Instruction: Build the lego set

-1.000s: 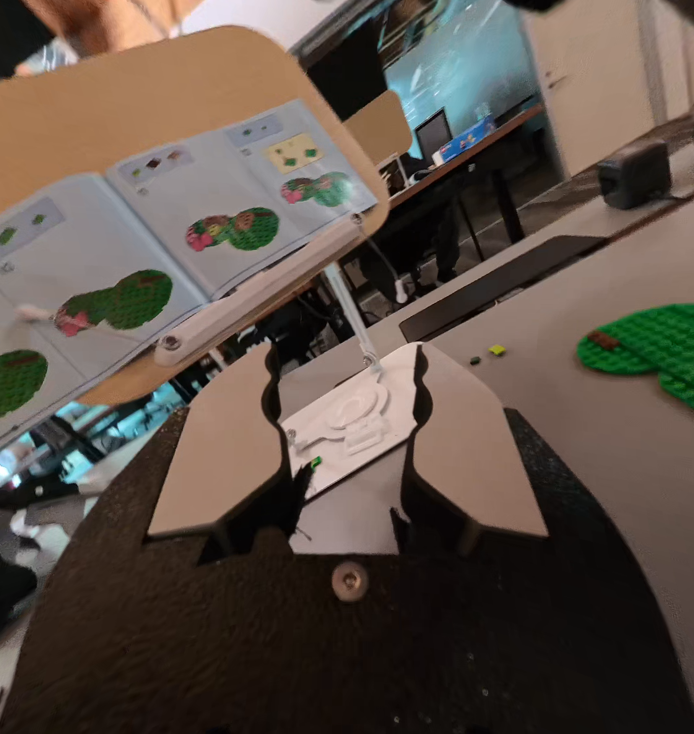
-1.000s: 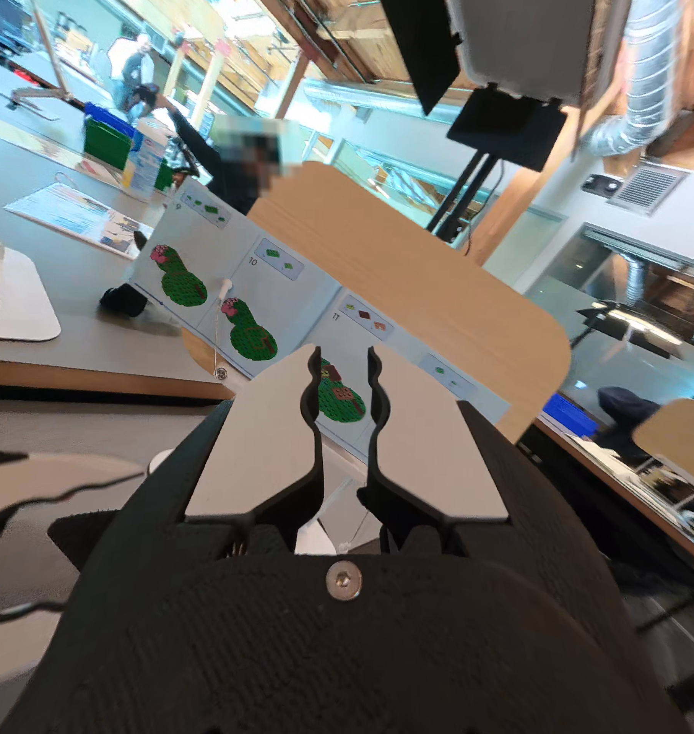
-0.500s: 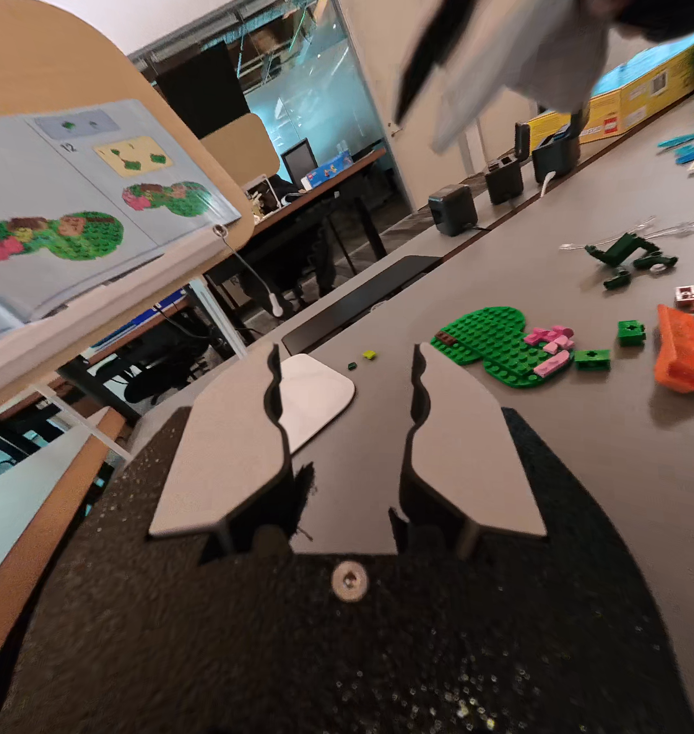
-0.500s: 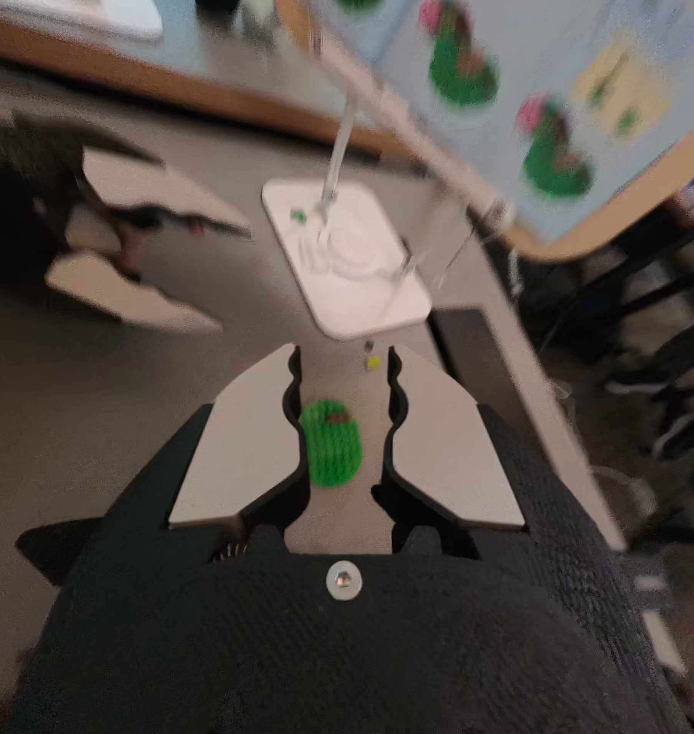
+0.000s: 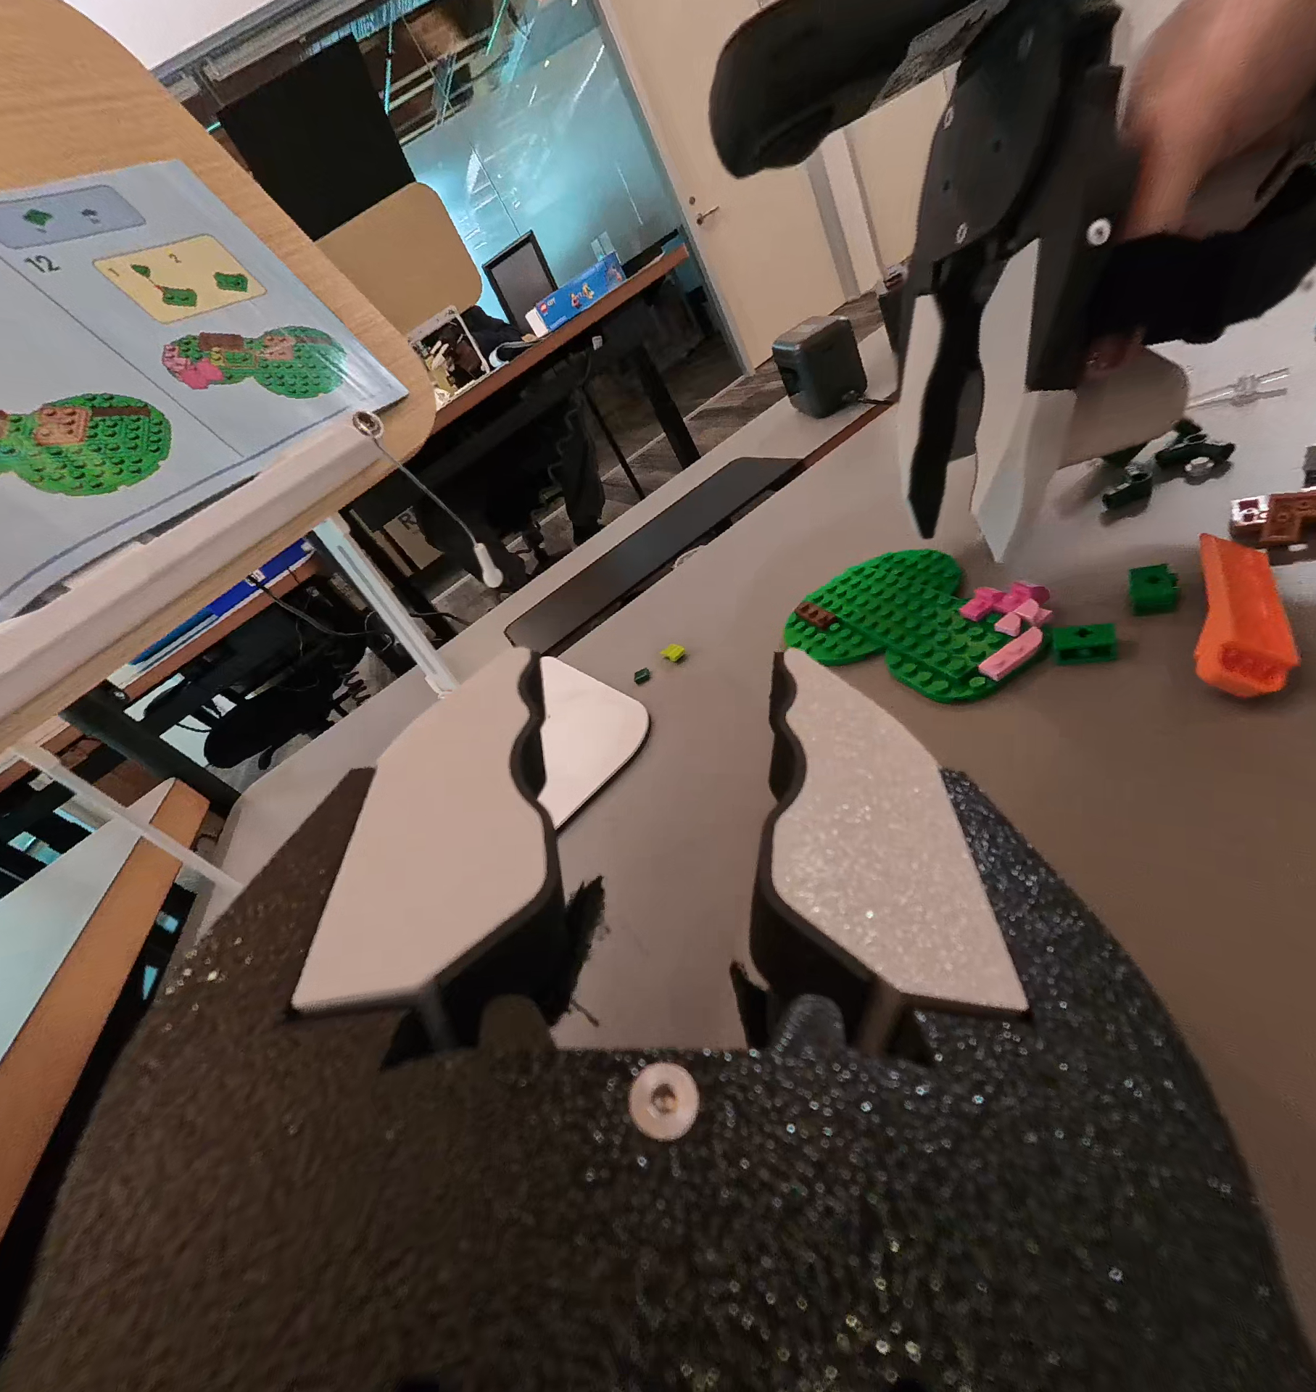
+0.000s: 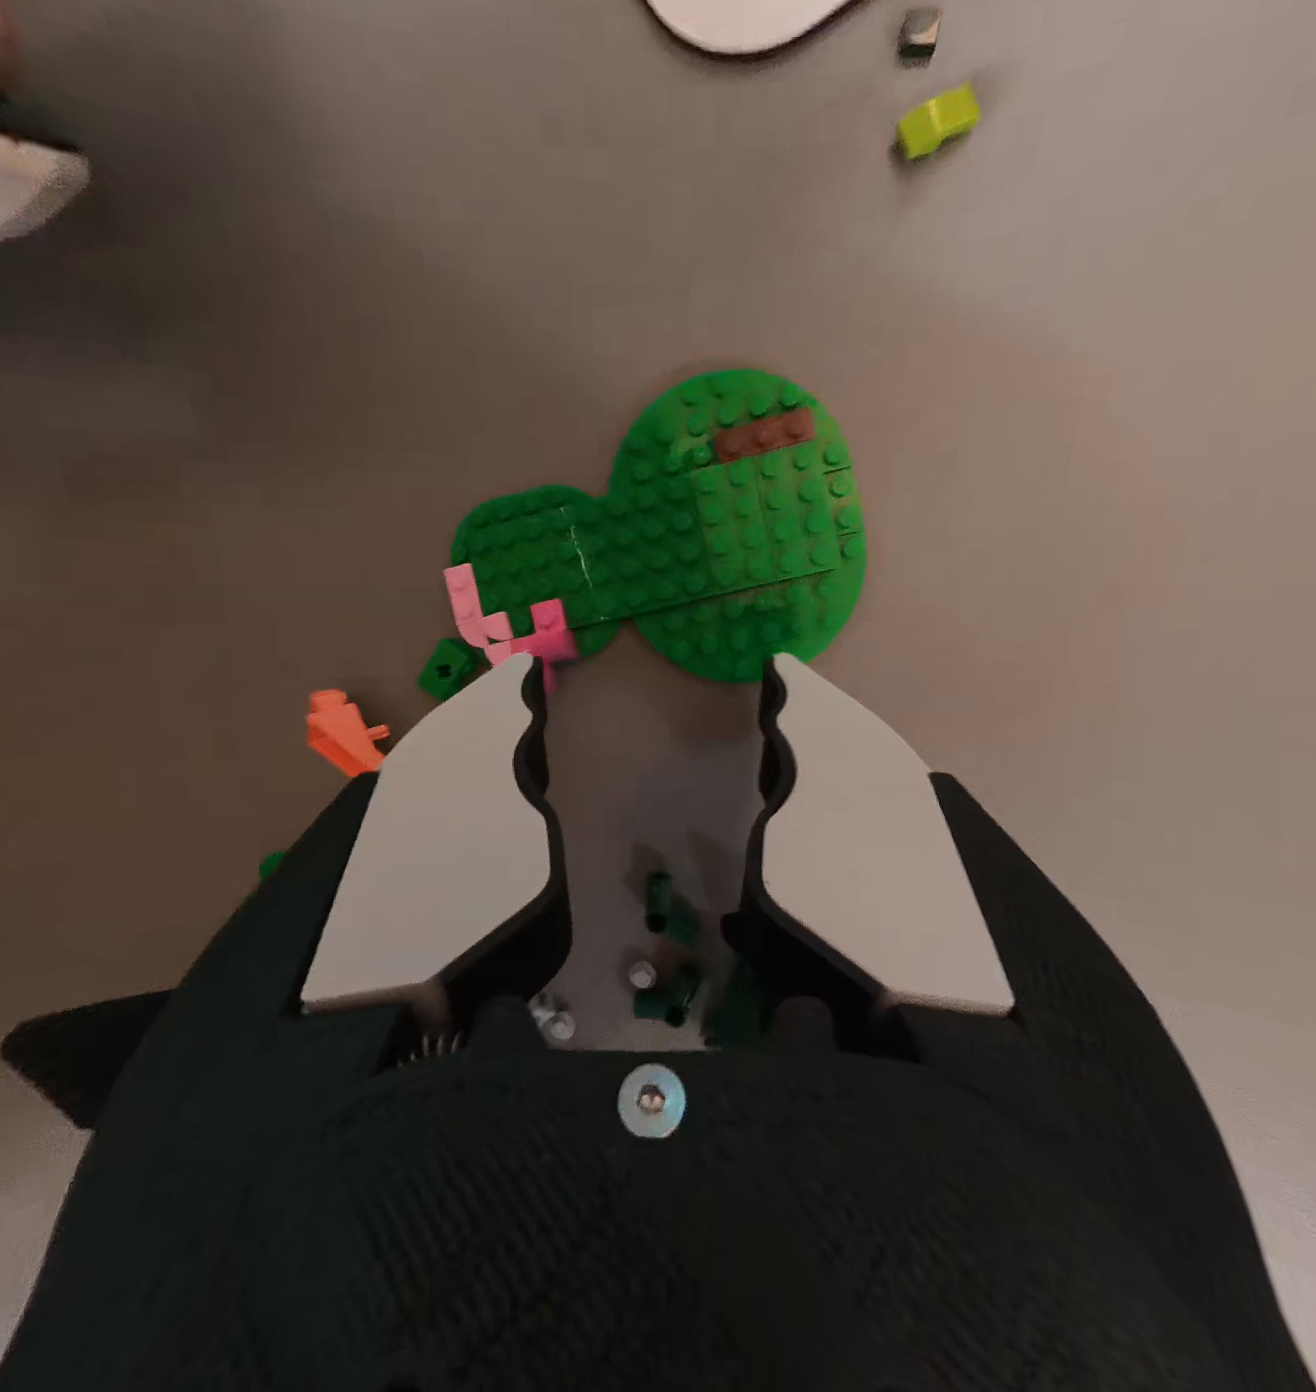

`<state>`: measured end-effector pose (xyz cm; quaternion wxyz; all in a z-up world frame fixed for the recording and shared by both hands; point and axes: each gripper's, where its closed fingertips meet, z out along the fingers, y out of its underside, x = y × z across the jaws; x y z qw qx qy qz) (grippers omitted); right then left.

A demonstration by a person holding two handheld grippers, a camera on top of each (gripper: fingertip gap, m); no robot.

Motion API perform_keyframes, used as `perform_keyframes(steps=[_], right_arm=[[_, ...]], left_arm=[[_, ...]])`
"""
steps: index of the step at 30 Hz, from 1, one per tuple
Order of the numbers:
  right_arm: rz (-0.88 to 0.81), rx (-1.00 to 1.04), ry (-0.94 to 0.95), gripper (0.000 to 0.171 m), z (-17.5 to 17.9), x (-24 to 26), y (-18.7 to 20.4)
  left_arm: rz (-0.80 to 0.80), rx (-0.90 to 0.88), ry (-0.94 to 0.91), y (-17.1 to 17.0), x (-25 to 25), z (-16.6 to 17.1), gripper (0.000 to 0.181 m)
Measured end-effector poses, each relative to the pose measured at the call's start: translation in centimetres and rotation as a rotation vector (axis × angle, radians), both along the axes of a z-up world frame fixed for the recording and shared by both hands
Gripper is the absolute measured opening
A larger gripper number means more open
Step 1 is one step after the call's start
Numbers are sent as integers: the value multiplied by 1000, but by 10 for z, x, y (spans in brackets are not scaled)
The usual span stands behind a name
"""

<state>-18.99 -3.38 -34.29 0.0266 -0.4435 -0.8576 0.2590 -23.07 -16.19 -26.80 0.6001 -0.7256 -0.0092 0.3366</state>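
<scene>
- Two tongs, both spread and empty: left gripper [image 5: 655, 663], right gripper [image 6: 651, 663].
- Green baseplate [image 6: 685, 527] lies on the table just beyond the right tips.
- Likely thin, stiff, light; pinch its rim, avoiding the pink pieces [image 6: 500, 621].

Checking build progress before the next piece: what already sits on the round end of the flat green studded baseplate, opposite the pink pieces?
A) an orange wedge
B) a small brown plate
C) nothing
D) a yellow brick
B: a small brown plate is on the studs of the flat green studded baseplate, at the end opposite the pink pieces.
</scene>
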Motion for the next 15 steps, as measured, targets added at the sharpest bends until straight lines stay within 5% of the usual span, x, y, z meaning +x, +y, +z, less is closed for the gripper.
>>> perform_keyframes(steps=[1,15], right_arm=[[18,1,-8,46,0,4,-2],[213,-149,112,36,14,4,-88]], left_arm=[[-1,1,-7,-1,-1,0,57],[20,3,-111,-7,-13,-7,54]])
